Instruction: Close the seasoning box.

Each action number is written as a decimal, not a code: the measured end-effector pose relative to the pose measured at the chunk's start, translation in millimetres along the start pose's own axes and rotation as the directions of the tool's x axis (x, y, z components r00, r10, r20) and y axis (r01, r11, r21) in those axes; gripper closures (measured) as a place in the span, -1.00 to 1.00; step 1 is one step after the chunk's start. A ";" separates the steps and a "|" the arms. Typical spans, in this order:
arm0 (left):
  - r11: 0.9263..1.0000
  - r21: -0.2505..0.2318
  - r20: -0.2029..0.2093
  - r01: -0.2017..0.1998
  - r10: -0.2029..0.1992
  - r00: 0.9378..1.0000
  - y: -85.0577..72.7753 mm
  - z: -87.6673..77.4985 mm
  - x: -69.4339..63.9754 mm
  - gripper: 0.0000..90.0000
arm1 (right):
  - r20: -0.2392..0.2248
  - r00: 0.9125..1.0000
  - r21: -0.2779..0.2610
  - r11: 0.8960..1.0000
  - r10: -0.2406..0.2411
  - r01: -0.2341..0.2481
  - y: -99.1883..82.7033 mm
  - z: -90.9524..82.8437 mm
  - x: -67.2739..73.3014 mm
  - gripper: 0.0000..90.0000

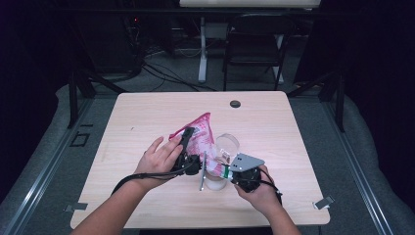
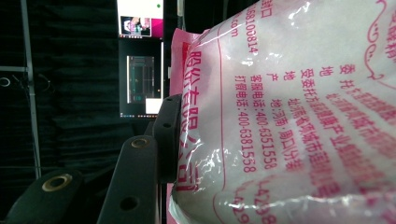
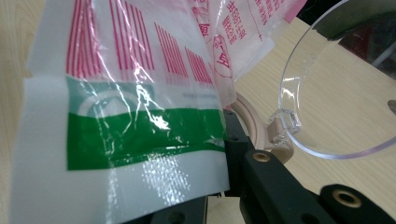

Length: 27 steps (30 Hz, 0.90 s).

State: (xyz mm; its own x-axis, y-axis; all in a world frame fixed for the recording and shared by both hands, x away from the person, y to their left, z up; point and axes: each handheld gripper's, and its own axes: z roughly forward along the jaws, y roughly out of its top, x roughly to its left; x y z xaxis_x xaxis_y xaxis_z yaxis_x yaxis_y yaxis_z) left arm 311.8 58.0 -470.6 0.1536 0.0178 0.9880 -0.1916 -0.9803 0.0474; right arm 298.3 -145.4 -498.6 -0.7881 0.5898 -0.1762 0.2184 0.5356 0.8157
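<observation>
A pink and white printed plastic bag [image 1: 201,128] is held over the middle of the wooden table [image 1: 147,112]. My left gripper [image 1: 188,136] is shut on the bag's upper part. In the left gripper view one black finger [image 2: 166,135] presses the bag [image 2: 289,116], and the other is hidden behind it. My right gripper [image 1: 224,171] is shut on the bag's lower end, which has a green and white band [image 3: 126,126] in front of its finger [image 3: 261,177]. Under the bag stands a clear container [image 1: 215,183] with a tan rim [image 3: 250,119] and an open clear lid [image 1: 227,144] [image 3: 327,93].
A small black round cap [image 1: 235,104] sits in the tabletop near the far edge. A dark folding chair [image 1: 254,39] and a white desk leg [image 1: 202,49] stand beyond the table. A lit monitor [image 2: 140,60] shows in the left gripper view.
</observation>
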 end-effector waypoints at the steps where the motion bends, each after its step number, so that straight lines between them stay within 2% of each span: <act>1: 1.000 0.000 0.000 0.000 0.000 1.000 0.0 0.2 -0.1 0.37 | 0.001 1.000 0.001 1.000 0.000 0.000 0.0 0.0 0.1 1.00; 3: 1.000 0.023 0.018 0.000 -0.001 1.000 0.6 -0.4 0.0 0.37 | 0.001 1.000 -0.001 1.000 0.001 -0.001 0.2 0.0 0.4 1.00; 5: 1.000 0.007 0.010 0.002 -0.002 1.000 -0.3 1.1 -0.8 0.37 | 0.000 1.000 0.001 1.000 0.000 0.000 0.5 0.0 0.8 1.00; 8: 1.000 0.020 0.016 -0.003 0.003 1.000 -0.4 1.1 0.2 0.37 | -0.002 1.000 0.002 1.000 -0.002 0.002 1.1 -0.2 1.7 1.00; 13: 1.000 0.013 0.012 0.002 -0.002 1.000 -0.5 1.3 2.2 0.37 | -0.008 1.000 -0.002 1.000 -0.005 0.005 2.0 -0.2 2.9 1.00; 16: 1.000 0.017 0.025 0.011 -0.012 1.000 0.0 1.0 2.6 0.38 | -0.007 1.000 -0.003 1.000 -0.006 0.006 2.4 -0.9 3.3 1.00; 21: 0.999 0.038 0.036 -0.001 0.000 0.999 1.1 0.8 2.2 0.41 | -0.009 1.000 -0.001 1.000 -0.011 0.011 2.9 -1.6 4.0 1.00; 22: 1.000 0.028 0.032 0.001 -0.002 0.999 0.8 1.7 2.1 0.41 | -0.006 1.000 -0.001 1.000 -0.011 0.011 3.0 -1.9 4.1 1.00; 27: 0.999 0.035 0.037 -0.005 0.004 0.999 1.0 2.0 3.5 0.42 | -0.004 1.000 -0.005 1.000 -0.010 0.010 3.5 -2.8 4.3 1.00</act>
State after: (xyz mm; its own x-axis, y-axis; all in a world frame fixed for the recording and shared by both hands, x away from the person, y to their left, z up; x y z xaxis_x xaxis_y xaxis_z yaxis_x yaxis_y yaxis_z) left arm 314.0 56.6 -467.4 0.1882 0.0069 0.9821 -0.1582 -0.9867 0.0373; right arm 294.0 -142.7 -495.0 -0.7926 0.5818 -0.1826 0.2073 0.5387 0.8166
